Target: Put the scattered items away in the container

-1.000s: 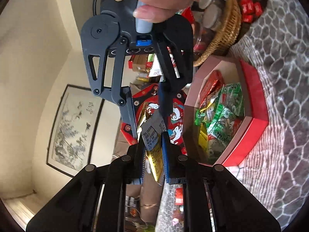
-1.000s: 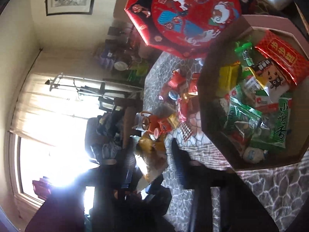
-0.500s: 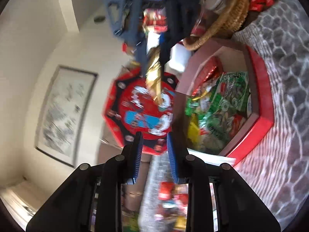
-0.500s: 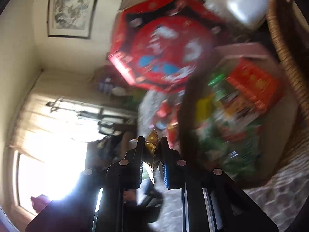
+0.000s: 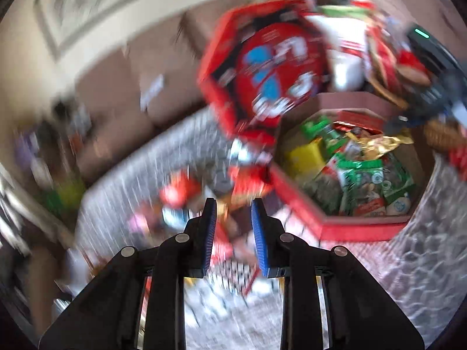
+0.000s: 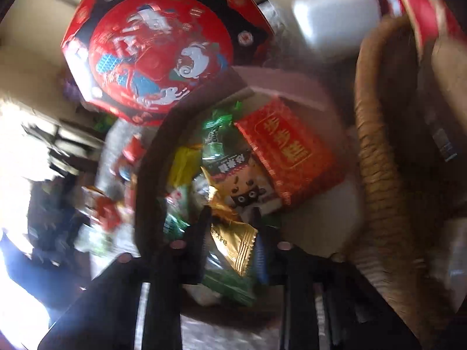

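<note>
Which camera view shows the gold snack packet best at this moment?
The right wrist view. There the gold snack packet fills the gap between the fingers of the right tool, over the red box, and its crimped edge is sharp. The left wrist view shows it only small and blurred, above the snacks in the box.

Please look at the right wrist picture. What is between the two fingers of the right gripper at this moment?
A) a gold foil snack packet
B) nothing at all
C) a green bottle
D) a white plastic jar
A: a gold foil snack packet with a crimped edge sits between the fingers of the right gripper, over the red octagonal box full of snack packets.
</note>
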Motion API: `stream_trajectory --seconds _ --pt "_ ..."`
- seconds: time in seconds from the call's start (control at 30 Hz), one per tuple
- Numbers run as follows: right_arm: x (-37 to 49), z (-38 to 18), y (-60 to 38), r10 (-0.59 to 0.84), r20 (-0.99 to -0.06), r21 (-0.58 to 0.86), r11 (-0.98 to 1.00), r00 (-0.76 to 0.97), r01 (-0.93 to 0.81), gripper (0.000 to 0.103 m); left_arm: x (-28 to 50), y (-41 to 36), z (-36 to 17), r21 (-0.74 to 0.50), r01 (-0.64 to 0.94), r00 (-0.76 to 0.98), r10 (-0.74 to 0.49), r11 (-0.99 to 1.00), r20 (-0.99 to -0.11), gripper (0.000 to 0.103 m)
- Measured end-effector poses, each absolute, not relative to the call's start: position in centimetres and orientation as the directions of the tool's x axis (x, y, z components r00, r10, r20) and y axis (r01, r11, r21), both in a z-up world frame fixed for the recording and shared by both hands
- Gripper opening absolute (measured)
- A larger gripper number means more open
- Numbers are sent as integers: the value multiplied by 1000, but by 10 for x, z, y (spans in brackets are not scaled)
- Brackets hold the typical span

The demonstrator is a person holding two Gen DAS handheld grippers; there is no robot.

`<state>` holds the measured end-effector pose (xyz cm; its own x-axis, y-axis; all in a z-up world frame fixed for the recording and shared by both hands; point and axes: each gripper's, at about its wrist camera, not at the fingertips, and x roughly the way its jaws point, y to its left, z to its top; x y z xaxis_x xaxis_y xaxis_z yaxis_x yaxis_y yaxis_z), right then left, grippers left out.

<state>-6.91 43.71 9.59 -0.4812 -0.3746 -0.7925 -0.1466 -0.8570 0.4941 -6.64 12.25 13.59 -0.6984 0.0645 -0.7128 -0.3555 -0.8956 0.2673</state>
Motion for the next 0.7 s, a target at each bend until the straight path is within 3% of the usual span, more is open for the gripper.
stream_trajectory --seconds 0.13,0.23,0.3,0.57,0.7 --pt "-58 107 434 -355 -827 450 -883 -437 -133 25 -64 86 122 160 -317 -641 86 -935 -763 25" --pt "-50 121 429 -232 -880 309 -943 -415 -126 25 -57 80 114 122 -319 -613 106 -940 -783 26" --pt "-46 130 430 -178 -887 256 -957 -426 -133 25 -53 83 109 104 -332 -595 123 -937 -794 33" --pt "-45 154 403 -225 -852 294 -953 -474 -77 28 -63 91 74 -26 -307 -470 175 -951 -865 34" --pt "-36 162 346 -370 -792 351 -927 -486 134 36 -62 72 66 -122 -247 -433 222 -961 -874 34"
